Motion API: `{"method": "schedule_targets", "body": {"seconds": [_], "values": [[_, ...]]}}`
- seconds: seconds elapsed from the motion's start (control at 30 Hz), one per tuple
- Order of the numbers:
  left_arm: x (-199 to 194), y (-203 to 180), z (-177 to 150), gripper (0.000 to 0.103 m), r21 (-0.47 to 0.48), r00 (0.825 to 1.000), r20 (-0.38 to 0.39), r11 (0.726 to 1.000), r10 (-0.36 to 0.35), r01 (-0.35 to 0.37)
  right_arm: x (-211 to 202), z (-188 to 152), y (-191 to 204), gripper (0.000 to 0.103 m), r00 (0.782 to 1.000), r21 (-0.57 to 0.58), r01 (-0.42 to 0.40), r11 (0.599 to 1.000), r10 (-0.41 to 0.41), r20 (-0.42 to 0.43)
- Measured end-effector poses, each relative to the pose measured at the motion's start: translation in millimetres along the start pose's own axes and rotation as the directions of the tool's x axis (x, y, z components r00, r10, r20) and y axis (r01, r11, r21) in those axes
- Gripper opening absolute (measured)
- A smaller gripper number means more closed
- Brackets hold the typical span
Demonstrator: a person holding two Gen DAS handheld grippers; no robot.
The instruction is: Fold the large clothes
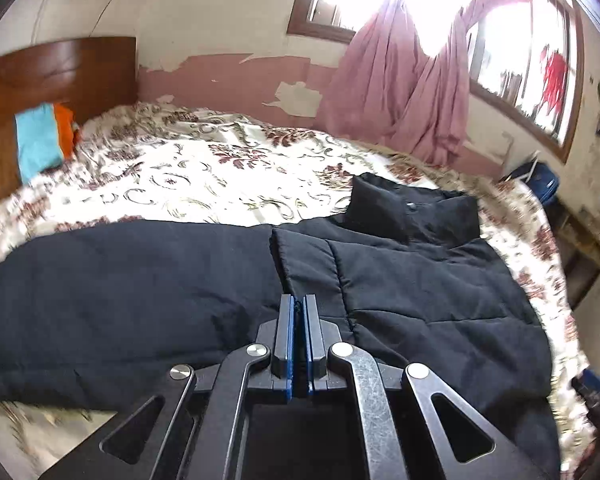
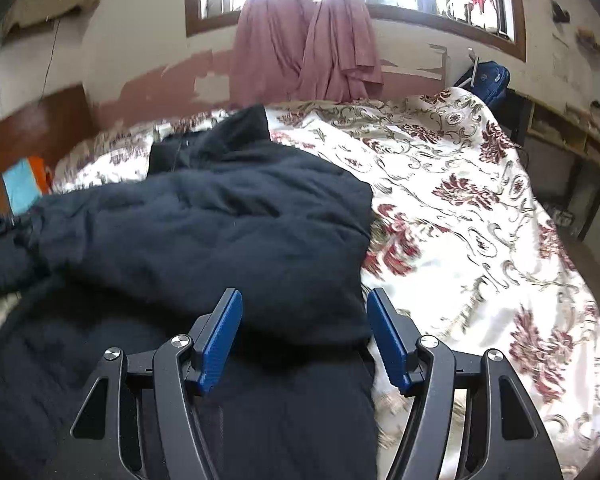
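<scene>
Two tongs are working the black jacket on the bed: left tongs pinching fabric for folding, right tongs gaping wide, holding nothing.

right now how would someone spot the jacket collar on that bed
Find the floral bedspread below the pink curtains. The dark puffer jacket lies across its near side. The collar is the stand-up band at the jacket's far end, the only part rising above the flat quilted body.
</scene>
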State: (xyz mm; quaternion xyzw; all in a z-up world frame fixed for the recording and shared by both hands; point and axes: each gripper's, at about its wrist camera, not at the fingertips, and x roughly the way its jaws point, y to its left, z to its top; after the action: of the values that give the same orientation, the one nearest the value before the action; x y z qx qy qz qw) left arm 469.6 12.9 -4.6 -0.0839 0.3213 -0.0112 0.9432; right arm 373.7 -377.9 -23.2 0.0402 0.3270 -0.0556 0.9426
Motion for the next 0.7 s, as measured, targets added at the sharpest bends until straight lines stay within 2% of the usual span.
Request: {"method": "schedule_targets", "body": {"seconds": [0.07, 0.1, 0.13, 0.37, 0.5, 0.57, 0.67, 0.7], "values": [[12, 3, 1, 0.004, 0.021, 0.999, -0.034, 0.999, 0.033, -0.032, 14, 4, 3, 0.051, 1.0, 0.009, -0.031, 0.999, 0.031, 0.001], [21, 3, -2, 0.004, 0.037, 0.997, -0.051, 0.998, 0.059, -0.057, 23, 5, 6, 0.041, 0.999, 0.009, -0.045, 0.999, 0.045, -0.01], [31, 4, -6, 0.004, 0.047, 0.994, -0.073, 0.996, 0.081, -0.078, 33, 6, 9, 0.036, 0.998, 0.008, -0.051, 0.999, 0.051, -0.028], [64, 13, -34, 0.004, 0.05, 0.974, -0.207, 0.995, 0.092, -0.083, 84, -6, 25, 0.036, 0.988, -0.014, -0.069, 0.998, 0.066, -0.139], [81, 7, -43, 0.005, 0.086, 0.956, -0.273, 0.993, 0.104, -0.083, 90, -8, 34, 0.036, 0.988, -0.032, -0.055, 0.998, 0.05, -0.149], [81, 5, -44, 0.006, 0.087, 0.953, -0.284, 0.993, 0.102, -0.08, 88, -8, 36, 0.036, 0.988, -0.038, -0.049, 0.998, 0.043, -0.146], [70, 14, -39, 0.008, 0.026, 0.956, -0.283, 0.997, 0.073, -0.068, 78, -3, 39, 0.037, 0.991, -0.043, -0.028, 0.999, 0.022, -0.134], [66, 20, -38, 0.008, -0.008, 0.955, -0.291, 0.998, 0.057, -0.062, 72, -1, 39, 0.041, 0.992, -0.036, -0.022, 0.999, 0.017, -0.127]]}}
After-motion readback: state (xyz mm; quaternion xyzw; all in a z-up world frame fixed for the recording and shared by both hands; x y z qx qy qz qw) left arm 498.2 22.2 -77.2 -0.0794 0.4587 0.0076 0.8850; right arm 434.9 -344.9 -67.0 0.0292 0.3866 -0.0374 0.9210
